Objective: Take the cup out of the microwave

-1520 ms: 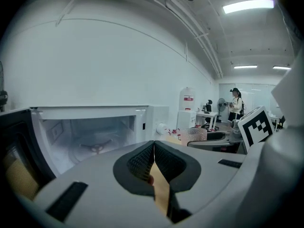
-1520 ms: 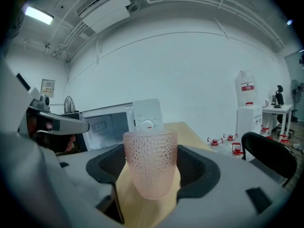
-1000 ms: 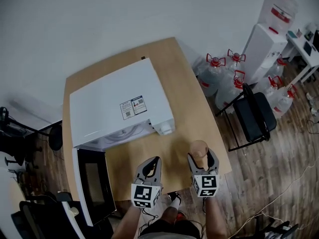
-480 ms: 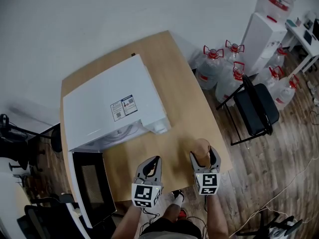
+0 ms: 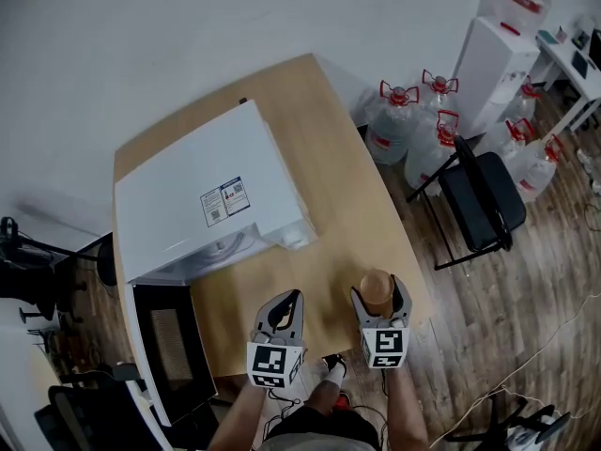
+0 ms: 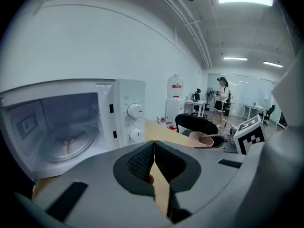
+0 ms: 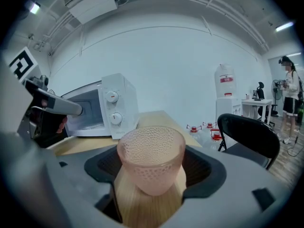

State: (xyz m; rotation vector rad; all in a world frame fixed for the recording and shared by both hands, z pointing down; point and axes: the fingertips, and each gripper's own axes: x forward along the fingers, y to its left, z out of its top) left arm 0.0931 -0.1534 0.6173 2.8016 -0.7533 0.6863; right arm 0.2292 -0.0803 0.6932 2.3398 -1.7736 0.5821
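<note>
A pink dimpled glass cup (image 5: 377, 289) stands upright on the wooden table (image 5: 338, 158), near its front right corner. My right gripper (image 5: 378, 291) has a jaw on each side of the cup (image 7: 151, 163), and those jaws are opening, the pads just off the glass. My left gripper (image 5: 289, 301) hovers over the table to the cup's left, shut with nothing in it. The left gripper's (image 6: 153, 146) pads meet at the tip. The white microwave (image 5: 211, 205) stands behind with its door (image 5: 169, 346) swung open, and its cavity (image 6: 66, 132) holds only the turntable.
Right of the table stand a black chair (image 5: 479, 214), several water bottles (image 5: 394, 130) and a white water dispenser (image 5: 493, 73). The table's front edge lies just under both grippers. A person (image 7: 289, 99) stands far off across the room.
The right gripper and the cup have sunk a little toward the table. The left gripper has barely shifted. The head view has drifted slightly.
</note>
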